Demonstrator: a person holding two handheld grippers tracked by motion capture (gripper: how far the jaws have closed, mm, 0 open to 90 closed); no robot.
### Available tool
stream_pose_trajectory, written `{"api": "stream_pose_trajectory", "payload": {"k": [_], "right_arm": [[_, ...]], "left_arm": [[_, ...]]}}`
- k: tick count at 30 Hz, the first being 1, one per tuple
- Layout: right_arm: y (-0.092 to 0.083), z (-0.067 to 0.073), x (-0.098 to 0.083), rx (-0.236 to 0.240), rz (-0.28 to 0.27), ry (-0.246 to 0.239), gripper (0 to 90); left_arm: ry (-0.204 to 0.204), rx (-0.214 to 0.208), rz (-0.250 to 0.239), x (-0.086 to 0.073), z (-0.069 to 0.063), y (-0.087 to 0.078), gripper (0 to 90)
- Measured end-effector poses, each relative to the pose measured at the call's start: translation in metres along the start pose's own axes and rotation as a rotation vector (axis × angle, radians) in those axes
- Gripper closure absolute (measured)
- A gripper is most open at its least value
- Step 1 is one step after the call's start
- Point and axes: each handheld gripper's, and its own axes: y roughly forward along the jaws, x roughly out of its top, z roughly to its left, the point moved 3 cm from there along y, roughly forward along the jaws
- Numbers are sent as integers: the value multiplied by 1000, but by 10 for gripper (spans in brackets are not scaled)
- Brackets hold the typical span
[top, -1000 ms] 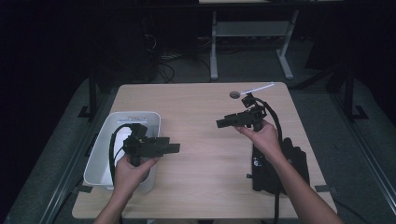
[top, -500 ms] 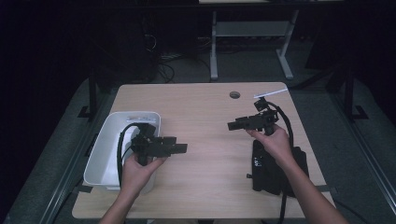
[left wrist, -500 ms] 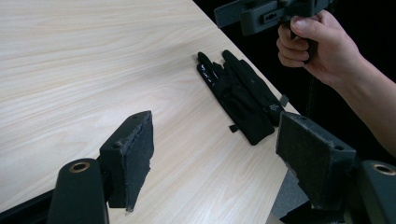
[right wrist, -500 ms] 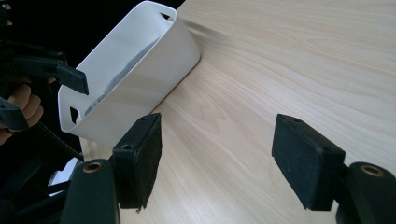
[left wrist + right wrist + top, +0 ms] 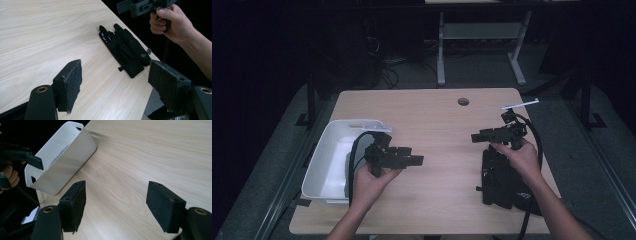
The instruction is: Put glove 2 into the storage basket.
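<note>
Gloves (image 5: 126, 50) lie flat at the tabletop's (image 5: 437, 120) 4 o'clock edge: soft, light, limp; best pinched at the cuff. Left gripper (image 5: 117, 83) and right gripper (image 5: 116, 202) are held released, empty.

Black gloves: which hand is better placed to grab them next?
Right, probably. The black gloves lie at the table's right edge, just below the right gripper, which is open and empty. The left gripper, also open, sits across the table beside the white bin.

dark room, grey floor (image 5: 472, 75) (white-legged desk (image 5: 441, 55) behind)
</note>
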Motion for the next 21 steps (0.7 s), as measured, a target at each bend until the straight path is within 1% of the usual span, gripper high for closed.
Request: {"api": "stream_pose_trajectory", "payload": {"k": [1, 2, 3, 7, 10, 12, 15, 21], "right_arm": [[-5, -4, -4, -9, 8, 11, 312], [-5, -4, -4, -9, 8, 11, 312], [-9, -7, -8, -14, -5, 15, 313], [-17, -13, -16, -32, -11, 22, 313], [-23, -18, -22, -39, -11, 38, 312], [-27, -22, -27, -41, -22, 39, 312], [-30, -25, -34, -48, -17, 57, 311], [-36, -32, -46, -66, -17, 58, 310]], "left_arm": [[2, -3, 5, 1, -1, 3, 267], [2, -3, 5, 1, -1, 3, 266], [5, -7, 4, 1, -2, 6, 265], [14, -10, 8, 1, -5, 11, 265], [16, -12, 14, 1, -7, 16, 265], [16, -15, 15, 1, -8, 18, 265], [21, -21, 25, 1, -11, 26, 265], [33, -31, 34, -2, -16, 40, 262]]}}
